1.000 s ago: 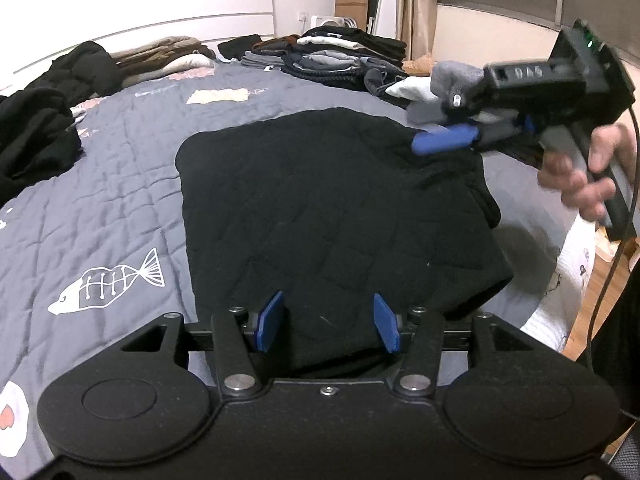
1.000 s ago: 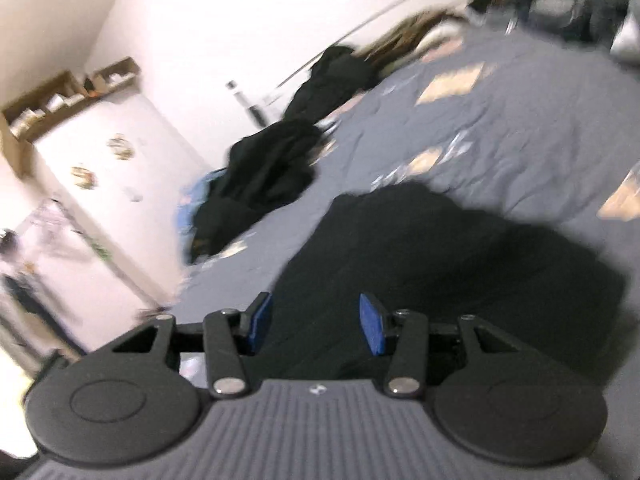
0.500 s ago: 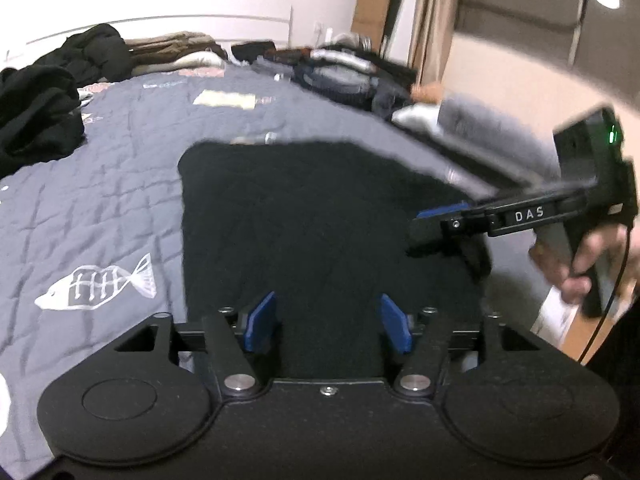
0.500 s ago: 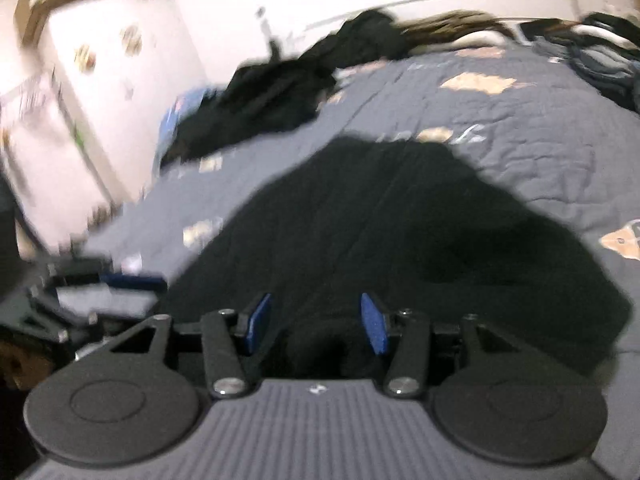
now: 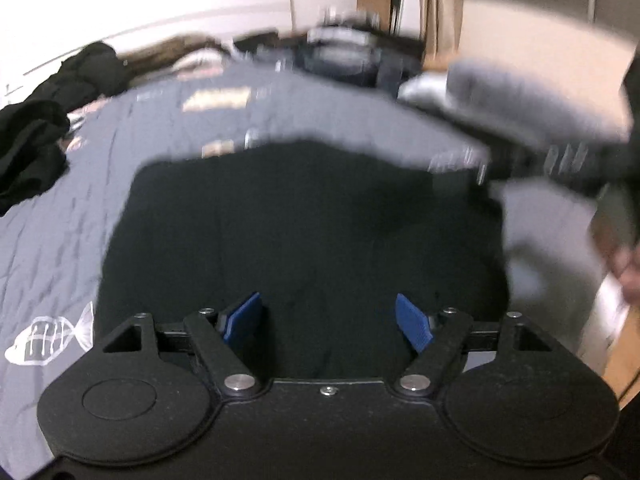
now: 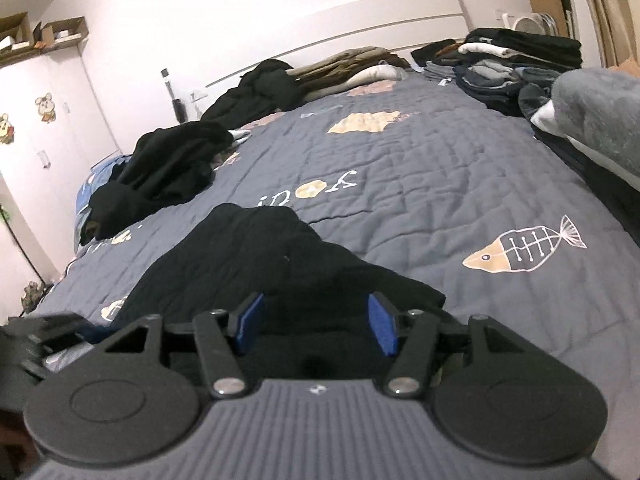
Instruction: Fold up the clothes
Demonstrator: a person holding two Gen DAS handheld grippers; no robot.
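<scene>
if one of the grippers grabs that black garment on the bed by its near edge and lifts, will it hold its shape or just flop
The black garment will probably flop: it already lies humped and creased on the quilt. It looks thickish, so likely some weight and drag. Both the left gripper and right gripper are open, so nothing is pinched yet.

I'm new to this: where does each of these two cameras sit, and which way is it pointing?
Left wrist: rides on the left gripper, faces up the bed over the black garment; a blurred hand shows at right.
Right wrist: rides on the right gripper, faces the headboard over the same black garment.
Shared: garment, grey quilt, open blue fingers.
</scene>
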